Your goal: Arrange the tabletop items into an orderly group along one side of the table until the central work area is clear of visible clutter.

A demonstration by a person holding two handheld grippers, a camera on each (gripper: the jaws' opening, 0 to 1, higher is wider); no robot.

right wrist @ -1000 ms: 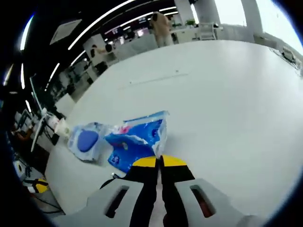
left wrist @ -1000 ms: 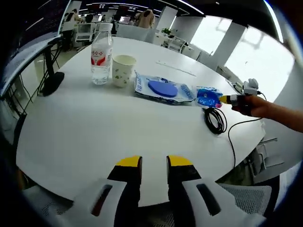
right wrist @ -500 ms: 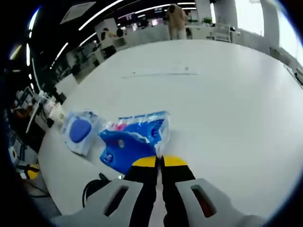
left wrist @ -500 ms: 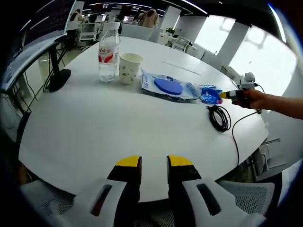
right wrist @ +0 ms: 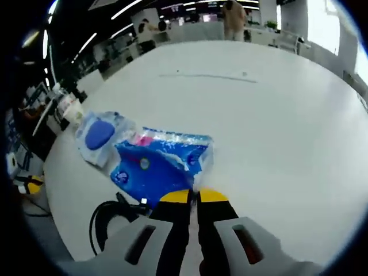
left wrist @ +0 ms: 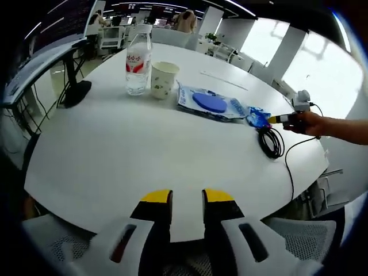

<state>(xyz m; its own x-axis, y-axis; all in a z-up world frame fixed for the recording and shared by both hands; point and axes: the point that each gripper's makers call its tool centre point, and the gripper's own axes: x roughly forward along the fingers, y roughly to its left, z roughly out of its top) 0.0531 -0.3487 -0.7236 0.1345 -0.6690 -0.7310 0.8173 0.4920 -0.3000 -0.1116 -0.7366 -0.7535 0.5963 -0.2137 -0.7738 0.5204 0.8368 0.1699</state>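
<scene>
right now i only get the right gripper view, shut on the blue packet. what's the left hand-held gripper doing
Observer: The left hand-held gripper is open, jaws apart, holding nothing, over the near edge of the table.
Operator: what's beyond the packet with the blue disc
Observer: A paper cup and a water bottle stand upright side by side, just past that packet.
Operator: and the black cable, where does it go
Observer: From its coil, one strand trails off over the table's edge.
</scene>
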